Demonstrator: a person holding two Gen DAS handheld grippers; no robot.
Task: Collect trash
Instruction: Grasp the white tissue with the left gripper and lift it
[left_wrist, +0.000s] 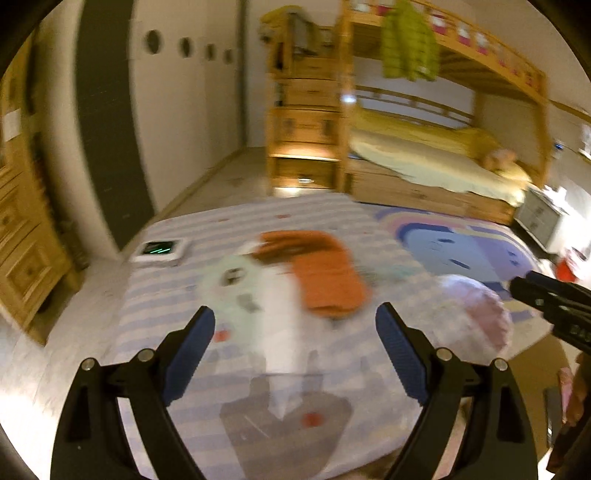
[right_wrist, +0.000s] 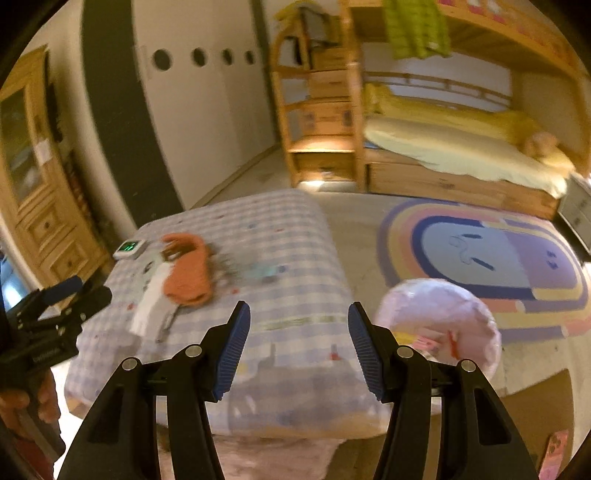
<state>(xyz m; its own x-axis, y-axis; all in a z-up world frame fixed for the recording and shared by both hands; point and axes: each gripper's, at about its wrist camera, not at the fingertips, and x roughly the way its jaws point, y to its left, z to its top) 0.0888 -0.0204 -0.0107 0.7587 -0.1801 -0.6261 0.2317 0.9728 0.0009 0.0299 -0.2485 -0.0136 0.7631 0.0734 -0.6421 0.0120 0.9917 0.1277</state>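
My left tool (left_wrist: 295, 325) and right tool (right_wrist: 298, 323) both gape empty. The white paper scrap (right_wrist: 149, 301) lies on the desk (right_wrist: 295, 236), left, against the orange cloth (right_wrist: 186, 278); probably light and flimsy, best pinched at its near edge.

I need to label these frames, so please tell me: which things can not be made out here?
- Left wrist view: white and mint litter under the orange cloth is smeared by motion blur.
- Right wrist view: contents of the pink-lined bin, partly behind the right gripper.
- The small device's green display is too small.
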